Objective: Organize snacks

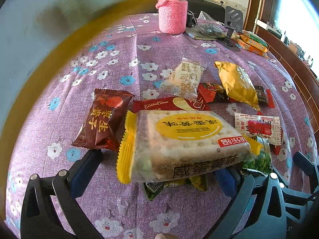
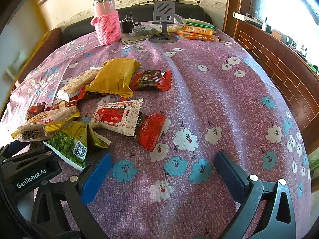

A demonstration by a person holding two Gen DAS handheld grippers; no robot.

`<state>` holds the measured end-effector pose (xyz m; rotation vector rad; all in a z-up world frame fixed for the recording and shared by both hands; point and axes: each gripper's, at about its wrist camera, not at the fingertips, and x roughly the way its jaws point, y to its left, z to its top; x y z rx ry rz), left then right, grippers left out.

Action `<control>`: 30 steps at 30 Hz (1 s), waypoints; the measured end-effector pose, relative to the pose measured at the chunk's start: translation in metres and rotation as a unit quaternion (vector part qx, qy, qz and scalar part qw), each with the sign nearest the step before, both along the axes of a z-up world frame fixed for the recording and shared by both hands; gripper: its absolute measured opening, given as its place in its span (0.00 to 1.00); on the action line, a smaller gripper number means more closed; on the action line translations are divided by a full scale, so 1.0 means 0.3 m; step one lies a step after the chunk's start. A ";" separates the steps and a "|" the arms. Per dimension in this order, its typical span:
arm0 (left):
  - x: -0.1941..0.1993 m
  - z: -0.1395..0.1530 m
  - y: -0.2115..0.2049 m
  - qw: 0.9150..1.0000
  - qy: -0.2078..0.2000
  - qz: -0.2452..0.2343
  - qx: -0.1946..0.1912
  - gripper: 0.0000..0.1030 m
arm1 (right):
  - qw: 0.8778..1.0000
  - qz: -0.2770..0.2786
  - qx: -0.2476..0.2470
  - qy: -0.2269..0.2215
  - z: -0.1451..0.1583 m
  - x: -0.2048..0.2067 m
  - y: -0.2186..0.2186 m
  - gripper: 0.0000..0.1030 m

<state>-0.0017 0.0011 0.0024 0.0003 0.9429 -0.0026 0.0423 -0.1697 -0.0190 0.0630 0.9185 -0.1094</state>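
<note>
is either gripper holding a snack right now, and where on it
Cannot tell for the left gripper: its wide-spread fingers flank the biscuit pack, but no contact shows. The right gripper is open over bare tablecloth, holding nothing.

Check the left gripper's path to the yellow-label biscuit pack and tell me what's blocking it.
Nothing visible blocks it. The left gripper has its jaws wide open, one on each side of the biscuit pack, with no other wrapper between its fingers and the pack. A green snack bag lies partly beneath the pack's right end.
</note>
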 end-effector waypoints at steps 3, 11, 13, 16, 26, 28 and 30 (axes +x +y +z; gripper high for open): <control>0.000 0.000 0.001 1.000 0.000 0.000 0.000 1.00 | 1.000 0.000 0.000 0.000 0.000 0.000 0.000 1.00; 0.011 -0.009 -0.004 1.000 0.000 0.000 0.000 1.00 | 1.000 0.000 0.000 0.000 -0.001 0.000 -0.001 1.00; 0.011 -0.010 -0.004 1.000 0.000 0.000 0.000 1.00 | 1.000 0.000 0.000 0.000 0.000 0.000 -0.001 1.00; 0.011 -0.010 -0.004 1.000 0.000 0.000 0.000 1.00 | 1.000 0.000 0.000 0.000 -0.001 0.000 0.000 1.00; 0.011 -0.009 -0.004 1.000 0.000 0.000 0.000 1.00 | 1.000 0.000 0.000 0.000 -0.001 -0.001 -0.001 1.00; 0.011 -0.009 -0.003 1.000 0.000 0.000 0.000 1.00 | 1.000 0.000 0.000 0.000 -0.001 0.000 -0.001 1.00; 0.011 -0.009 -0.004 1.000 0.000 0.000 0.000 1.00 | 1.000 0.000 0.000 0.000 -0.001 0.000 -0.001 1.00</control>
